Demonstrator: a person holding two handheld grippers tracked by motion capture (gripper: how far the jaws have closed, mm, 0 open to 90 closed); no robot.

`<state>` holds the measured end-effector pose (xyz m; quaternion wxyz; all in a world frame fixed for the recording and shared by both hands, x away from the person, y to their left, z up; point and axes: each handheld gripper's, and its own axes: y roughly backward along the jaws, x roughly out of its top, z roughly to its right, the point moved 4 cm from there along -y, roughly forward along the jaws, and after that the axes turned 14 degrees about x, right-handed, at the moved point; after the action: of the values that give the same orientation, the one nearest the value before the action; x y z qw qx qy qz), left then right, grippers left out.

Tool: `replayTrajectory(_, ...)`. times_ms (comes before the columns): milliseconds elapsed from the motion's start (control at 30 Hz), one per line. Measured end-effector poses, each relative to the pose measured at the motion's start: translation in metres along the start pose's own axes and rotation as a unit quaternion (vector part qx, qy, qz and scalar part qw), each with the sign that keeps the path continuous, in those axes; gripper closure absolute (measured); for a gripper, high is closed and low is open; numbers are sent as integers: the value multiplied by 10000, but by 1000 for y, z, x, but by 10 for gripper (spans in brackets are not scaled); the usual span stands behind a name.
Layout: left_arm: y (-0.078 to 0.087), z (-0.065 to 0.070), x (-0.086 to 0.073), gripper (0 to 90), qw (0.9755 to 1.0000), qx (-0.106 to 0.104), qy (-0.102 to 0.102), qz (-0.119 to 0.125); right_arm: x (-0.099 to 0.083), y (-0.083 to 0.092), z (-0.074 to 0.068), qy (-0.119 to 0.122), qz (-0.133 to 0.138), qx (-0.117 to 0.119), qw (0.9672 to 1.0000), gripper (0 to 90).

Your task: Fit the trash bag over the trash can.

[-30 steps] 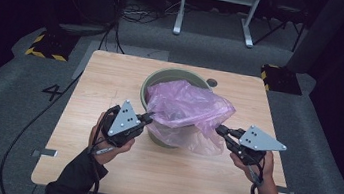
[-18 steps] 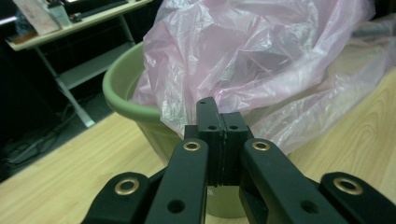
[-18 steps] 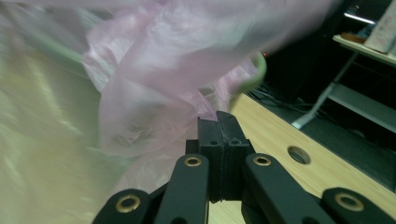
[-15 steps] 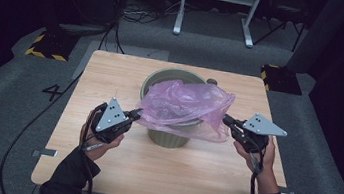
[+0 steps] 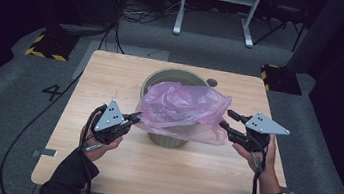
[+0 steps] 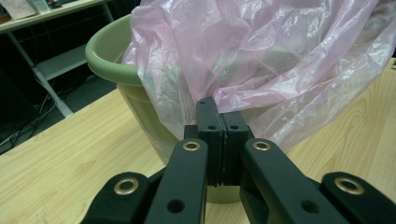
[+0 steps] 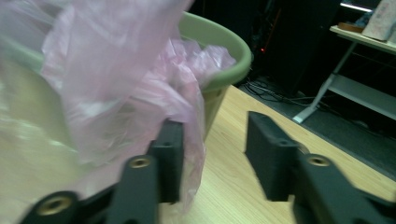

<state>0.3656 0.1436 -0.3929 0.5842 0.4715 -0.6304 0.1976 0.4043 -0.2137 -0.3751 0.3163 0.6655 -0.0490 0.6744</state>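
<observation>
Dark floor surrounds the wooden tabletop [image 5: 112, 74]; on it the pink plastic bag [image 5: 183, 109] drapes over the green bucket [image 5: 162, 75]; the left gripper [image 5: 133, 118] pinches its edge, while the right gripper [image 5: 224, 119] jaws have just spread, freeing the film that hangs beside one jaw; lining now looks one-handed

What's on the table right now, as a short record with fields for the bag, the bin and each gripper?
bag: pink plastic bag, draped over the bin's mouth and front
bin: green bin, upright on the wooden table
left gripper: shut on the bag's edge
right gripper: jaws have just been opening, bag film lying against one jaw, not pinched
</observation>
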Motion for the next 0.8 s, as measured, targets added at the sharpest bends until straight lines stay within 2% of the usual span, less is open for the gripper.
replayTrajectory(200, 2, 2, 3, 892, 9999, 105, 8, 32, 13, 14, -17, 109, 202, 238, 9995, 270)
replayTrajectory(300, 1, 3, 4, 892, 9999, 120, -34, 16, 19, 17, -31, 265, 214, 510, 9981, 218)
replayTrajectory(433, -1, 5, 4, 892, 9999, 130, -75, -43, 23, 16, -46, 434, 124, 640, 9969, 169)
replayTrajectory(567, -3, 7, 3, 892, 9998, 126, -109, -76, 25, 9, -59, 523, 90, 779, 9956, 165)
replayTrajectory(667, -4, 8, 2, 891, 9998, 110, -131, -79, 28, 0, -62, 369, 138, 915, 9950, 156)
replayTrajectory(733, -4, 8, 1, 886, 9998, 119, -132, -82, 29, -7, -62, 301, 124, 881, 9956, 158)
replayTrajectory(767, -3, 8, 1, 868, 9998, 141, -122, -83, 30, -10, -61, 277, 119, 843, 9960, 177)
replayTrajectory(800, -3, 7, 1, 822, 9998, 164, -110, -75, 30, -13, -60, 274, 142, 820, 9962, 255)
